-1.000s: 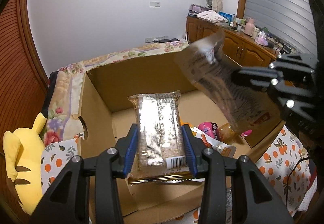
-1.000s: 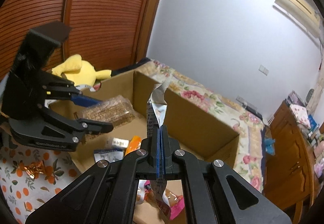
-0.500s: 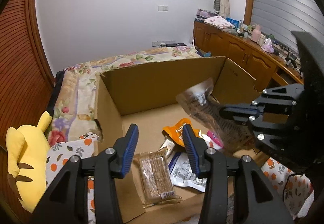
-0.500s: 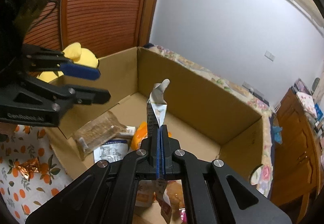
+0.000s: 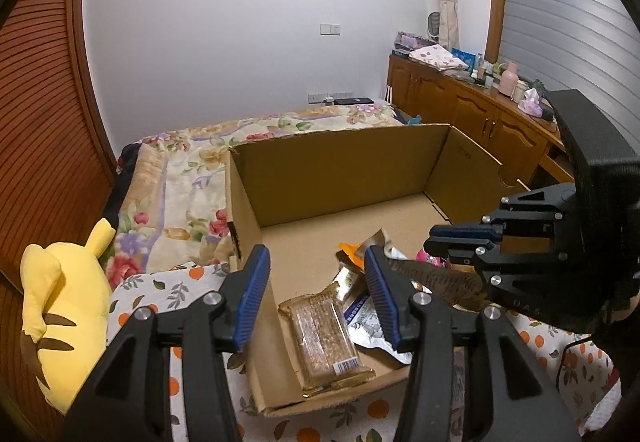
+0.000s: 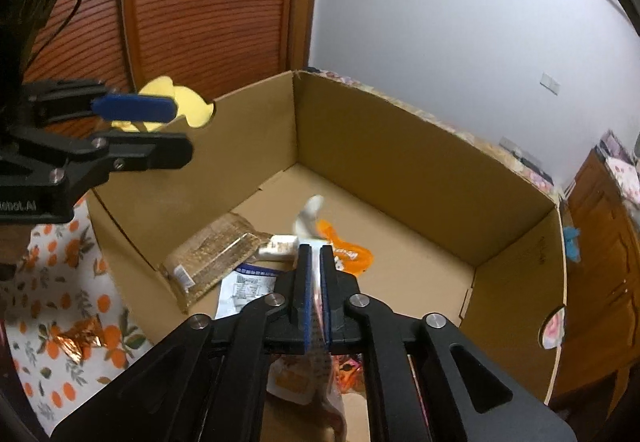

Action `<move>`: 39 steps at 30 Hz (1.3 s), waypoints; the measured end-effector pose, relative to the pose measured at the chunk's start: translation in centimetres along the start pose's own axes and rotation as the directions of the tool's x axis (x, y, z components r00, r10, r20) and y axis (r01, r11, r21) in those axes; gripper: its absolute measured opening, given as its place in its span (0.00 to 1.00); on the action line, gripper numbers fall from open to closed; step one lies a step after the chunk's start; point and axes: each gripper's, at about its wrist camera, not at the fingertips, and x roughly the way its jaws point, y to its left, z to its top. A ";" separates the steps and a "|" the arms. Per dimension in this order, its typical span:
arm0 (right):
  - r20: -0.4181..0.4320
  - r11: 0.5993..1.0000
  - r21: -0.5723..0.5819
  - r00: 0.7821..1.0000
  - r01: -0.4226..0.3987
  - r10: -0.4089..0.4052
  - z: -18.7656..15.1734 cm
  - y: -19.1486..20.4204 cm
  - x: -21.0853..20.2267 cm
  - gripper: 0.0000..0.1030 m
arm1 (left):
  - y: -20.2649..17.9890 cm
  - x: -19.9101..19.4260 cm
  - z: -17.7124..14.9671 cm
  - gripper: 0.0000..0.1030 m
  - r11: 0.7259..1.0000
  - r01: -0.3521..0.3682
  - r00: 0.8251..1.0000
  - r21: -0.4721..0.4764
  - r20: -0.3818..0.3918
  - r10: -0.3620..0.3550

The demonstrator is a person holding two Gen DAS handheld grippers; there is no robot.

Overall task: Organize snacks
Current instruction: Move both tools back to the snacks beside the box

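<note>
Left claw [image 5: 316, 298] hung apart and empty, jaws just widened, above the cardboard box [image 5: 340, 170]. Grain bar pack [image 5: 326, 342] with barcode label lay inside at the near-left corner. Right claw [image 6: 316, 286] had jaws slightly parted around a clear snack bag [image 6: 308, 216]; print unreadable.

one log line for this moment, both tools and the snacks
left tool: jaws have just been opening, nothing between | grain bar pack: lying in cardboard box | right tool: shut on brown packet, over box
</note>
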 end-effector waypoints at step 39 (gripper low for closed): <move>0.028 0.965 0.262 0.999 0.028 -0.036 -12.5 3.9 -10.6 0.52 | -8.1 -7.2 -11.7 0.68 0.992 0.094 0.994 0.083 -0.061 -0.089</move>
